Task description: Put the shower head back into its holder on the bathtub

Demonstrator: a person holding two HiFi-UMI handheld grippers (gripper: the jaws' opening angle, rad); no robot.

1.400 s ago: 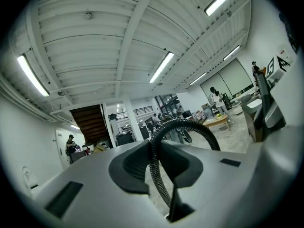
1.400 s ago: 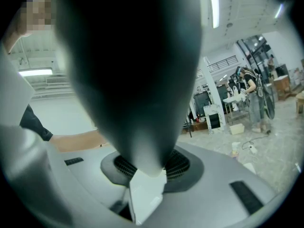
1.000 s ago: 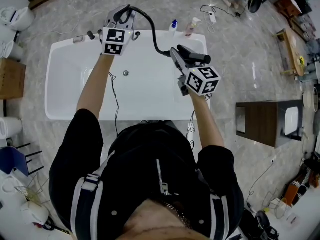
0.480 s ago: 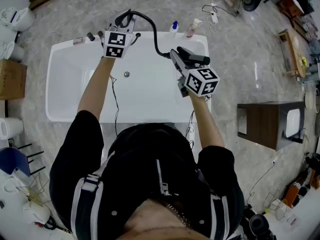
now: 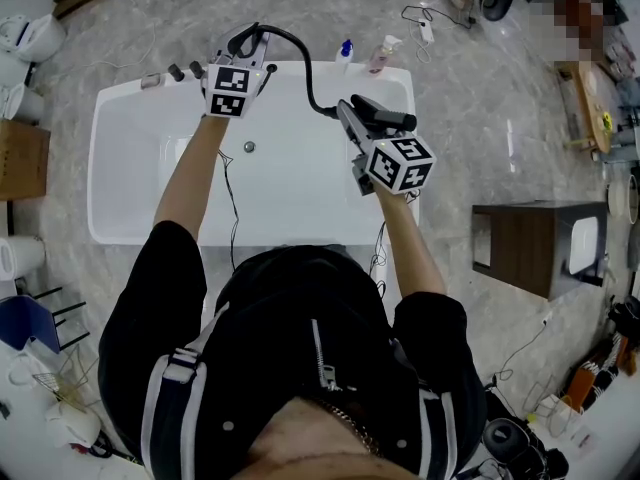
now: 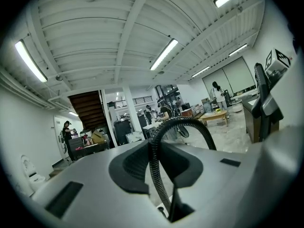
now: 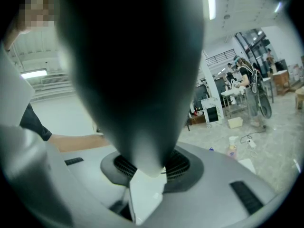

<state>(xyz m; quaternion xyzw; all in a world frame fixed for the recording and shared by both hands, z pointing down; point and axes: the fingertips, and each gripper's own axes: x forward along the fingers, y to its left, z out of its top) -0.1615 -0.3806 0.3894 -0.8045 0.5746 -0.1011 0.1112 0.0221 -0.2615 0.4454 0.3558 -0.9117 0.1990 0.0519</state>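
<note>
White bathtub (image 5: 130,233) stands on a grey marbled floor (image 5: 500,118) in an open workshop room (strip lights overhead, a staircase beyond). Left gripper (image 5: 243,46) sits at the far rim, jaws clamped on the black hose (image 6: 154,175). Right gripper (image 5: 358,128) is over the tub's right side, jaws clamped on the shower head (image 5: 388,117), which is held above the basin. Two bottles (image 5: 381,54) stand beside the far rim.
</note>
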